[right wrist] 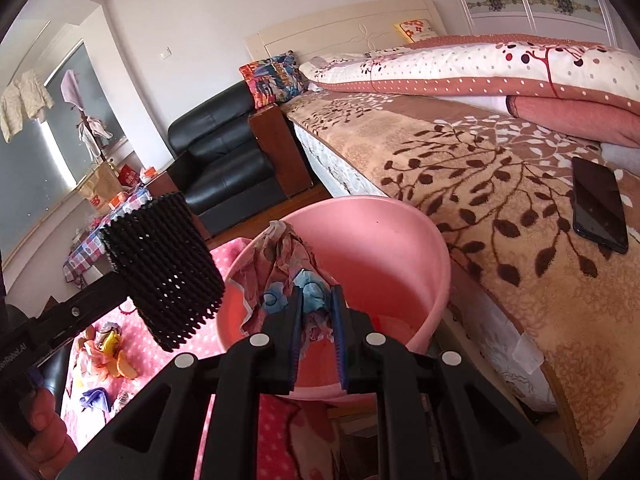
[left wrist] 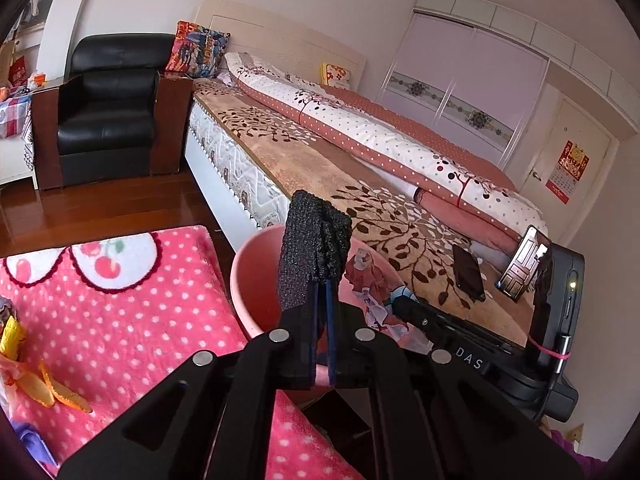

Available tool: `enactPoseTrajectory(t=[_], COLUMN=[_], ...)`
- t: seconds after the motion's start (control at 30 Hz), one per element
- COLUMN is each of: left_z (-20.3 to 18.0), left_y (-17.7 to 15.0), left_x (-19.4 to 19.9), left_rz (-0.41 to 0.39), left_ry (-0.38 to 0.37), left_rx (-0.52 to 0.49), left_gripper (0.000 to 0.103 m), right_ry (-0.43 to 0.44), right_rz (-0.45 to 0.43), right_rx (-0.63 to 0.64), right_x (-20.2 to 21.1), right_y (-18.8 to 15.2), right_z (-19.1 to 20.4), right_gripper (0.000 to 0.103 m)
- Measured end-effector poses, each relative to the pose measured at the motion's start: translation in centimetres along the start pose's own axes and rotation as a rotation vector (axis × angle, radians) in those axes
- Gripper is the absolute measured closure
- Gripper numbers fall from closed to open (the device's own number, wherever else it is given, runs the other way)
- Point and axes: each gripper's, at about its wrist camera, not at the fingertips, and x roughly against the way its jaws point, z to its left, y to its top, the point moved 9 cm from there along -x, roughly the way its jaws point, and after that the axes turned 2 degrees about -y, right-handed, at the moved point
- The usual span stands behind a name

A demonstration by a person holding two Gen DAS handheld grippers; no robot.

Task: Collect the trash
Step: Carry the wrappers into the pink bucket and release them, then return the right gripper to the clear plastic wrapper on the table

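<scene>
A pink plastic bin (right wrist: 400, 248) stands between the pink dotted mat and the bed; it also shows in the left wrist view (left wrist: 256, 280). My right gripper (right wrist: 318, 312) is shut on a crumpled printed wrapper (right wrist: 286, 256) and holds it over the bin's mouth. The wrapper also shows in the left wrist view (left wrist: 368, 280). My left gripper (left wrist: 316, 248) is shut and empty, raised beside the bin's rim. More trash lies on the mat: orange peel (left wrist: 60, 390), a yellow wrapper (left wrist: 12, 336) and a purple scrap (right wrist: 96, 398).
The pink dotted mat (left wrist: 132, 320) covers the surface at the left. A bed with a brown leaf blanket (right wrist: 500, 184) is at the right, with a black phone (right wrist: 598, 204) on it. A black armchair (left wrist: 108, 108) stands behind on the wooden floor.
</scene>
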Motion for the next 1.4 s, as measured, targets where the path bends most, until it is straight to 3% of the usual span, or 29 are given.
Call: enactPoseTrajectory(t=[0.4,0.5,0.6,0.7,0.97,1.4], left_z=[1.0,1.3,1.8,2.1,2.2,4.7], left_y=[-1.6,-1.8,-2.0,-1.9,-1.2,-2.4], left_x=[-4.3,-4.6,-4.8,-4.5,-2.0,6.2], left_rz=[0.058,0.066,0.092,0.090,0.043,-0.054], left_ry=[0.048,0.067,0.077,0.077,0.120,0.285], left_rx=[0.003,0.006,0.019,0.027,0.009,0.011], left_gripper=[0.100,0.096,0.079,0.076,0.076,0.076], right_ry=[-0.050,-0.050,-0.060,-0.057,-0.015,0.123], right_rz=[0.029,0.032,0.027,0.020,-0.009,0.034], right_rx=[0.000,-0.012,-0.017,-0.013,0.038,0.148], right_x=[-2.5,-2.9,-2.9,-2.5,-0.6,2.1], right_y=[-0.7,-0.8,-0.8,-0.7,-0.9,-5.0], right_z=[-1.1,-1.4,-1.5,-1.3,1.2,9.3], right_gripper=[0.088,0.077,0.057,0.055,0.055,0.055])
